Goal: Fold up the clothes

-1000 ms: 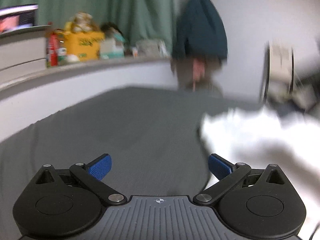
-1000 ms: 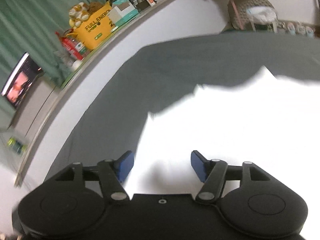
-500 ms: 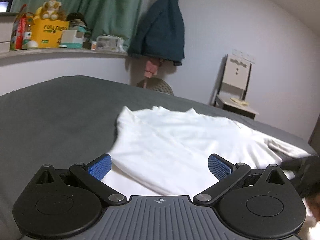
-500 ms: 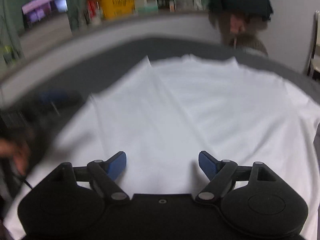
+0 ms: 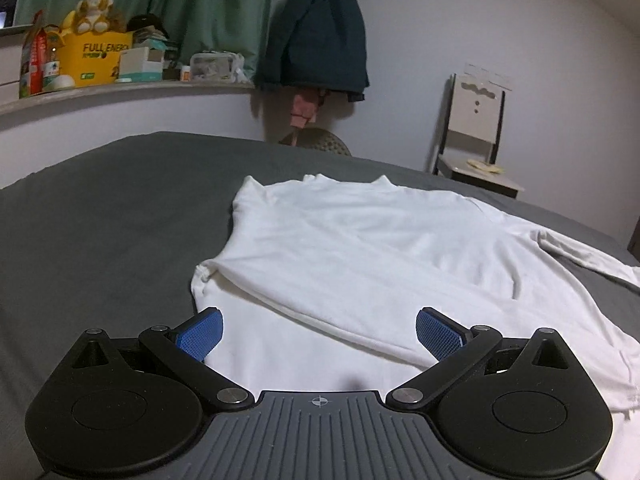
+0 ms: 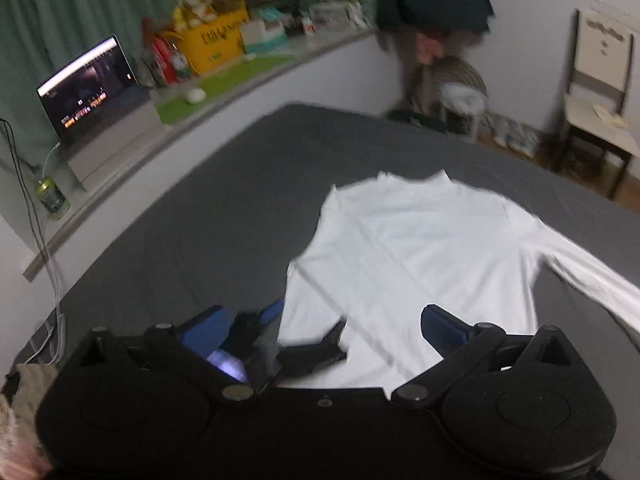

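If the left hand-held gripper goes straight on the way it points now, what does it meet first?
Most likely the white long-sleeved shirt spread on the dark grey bed sheet: the open left hand-held gripper points down at its folded-over sleeve. Depth is unclear.

A white long-sleeved shirt (image 5: 360, 256) lies flat on a dark grey bed (image 5: 100, 220), collar toward the far edge. One sleeve is folded across the body; the other stretches toward the bed's right edge. The left gripper (image 5: 319, 334) hangs low over the shirt's near hem, its blue-padded jaws wide apart, gripping nothing.
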Available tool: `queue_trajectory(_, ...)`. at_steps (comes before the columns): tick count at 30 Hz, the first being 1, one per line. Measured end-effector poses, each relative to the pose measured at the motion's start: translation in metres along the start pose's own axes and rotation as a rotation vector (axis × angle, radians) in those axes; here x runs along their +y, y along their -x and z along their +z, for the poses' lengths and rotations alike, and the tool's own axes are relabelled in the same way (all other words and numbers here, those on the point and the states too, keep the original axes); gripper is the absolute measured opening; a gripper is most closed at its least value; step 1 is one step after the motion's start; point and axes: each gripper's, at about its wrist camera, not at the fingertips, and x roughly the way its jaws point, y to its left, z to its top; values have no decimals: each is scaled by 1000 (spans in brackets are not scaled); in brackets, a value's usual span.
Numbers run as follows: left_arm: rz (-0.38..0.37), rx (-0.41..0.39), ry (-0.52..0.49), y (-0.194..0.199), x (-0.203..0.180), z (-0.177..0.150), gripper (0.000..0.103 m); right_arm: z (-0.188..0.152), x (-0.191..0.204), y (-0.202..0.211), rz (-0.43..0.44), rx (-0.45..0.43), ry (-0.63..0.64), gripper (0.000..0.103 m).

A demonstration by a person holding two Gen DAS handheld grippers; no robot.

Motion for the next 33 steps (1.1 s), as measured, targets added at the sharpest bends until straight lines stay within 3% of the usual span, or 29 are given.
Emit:
queue_trajectory(4,-17,-13,-14,4,-4,3,103,-7,27,46,-41,-9,-3,103)
queue_trajectory(8,-28,-6,-59,4,-10,2,103,-23,47,68,-99,-43,88,103)
queue_trajectory(11,-39,0,-66,5,-11,1,103,-29,55,79,-90,-13,127,103)
queue_trajectory(18,-40,3,-51,7,-8,1,103,-31,57,85,-95,23,86,103)
queue_trajectory(22,-42,-2,-49,8,-7,2,103,-31,57,87,-93,-16,104,103)
queue_trajectory(25,-43,-6,-30,8,-4,3,103,-34,46,69,-92,19,94,103)
queue_trajectory(29,-46,-20,-8,9,-2,5,103,-42,-4,10,-47,60,-1,103)
queue_trajectory(31,-50,-29,0,9,-3,7,103,-53,-41,-36,-28,26,-22,103)
queue_trajectory(33,-62,-35,8,9,-5,7,103,-64,-90,-79,-81,-53,-14,103)
